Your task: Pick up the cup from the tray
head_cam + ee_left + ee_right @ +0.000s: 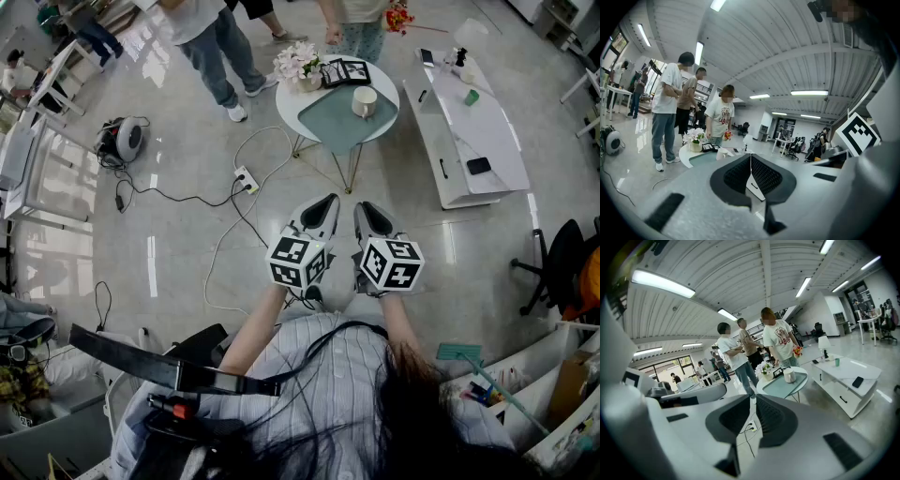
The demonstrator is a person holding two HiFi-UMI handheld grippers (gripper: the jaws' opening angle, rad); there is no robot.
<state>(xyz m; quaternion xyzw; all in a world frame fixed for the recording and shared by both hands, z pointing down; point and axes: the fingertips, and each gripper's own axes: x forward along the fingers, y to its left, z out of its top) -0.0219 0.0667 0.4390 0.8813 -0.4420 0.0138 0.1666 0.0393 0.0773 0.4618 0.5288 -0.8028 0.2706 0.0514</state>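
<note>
Where the flat tray [330, 124] lies, cylindrical cup [364, 101] stands.

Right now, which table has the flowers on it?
The round table: the flowers stand at its edge, next to the teal tray that holds the white cup. The long white table beside it has no flowers.

- The left gripper [326, 204] and right gripper [367, 211] have smooth, pale grey moulded shells that taper to rounded tips.
- Each jaw is lined inside with a black pad [765, 176] with a fine mesh-like texture.
- The left cube [298, 260] and right cube [391, 263] are white, with bold black square markers on their faces.
- The shirt [319, 384] has thin pale blue and white stripes.
- A thin black cable [330, 330] loops across the shirt.
- The hair [422, 412] is long and dark.
</note>
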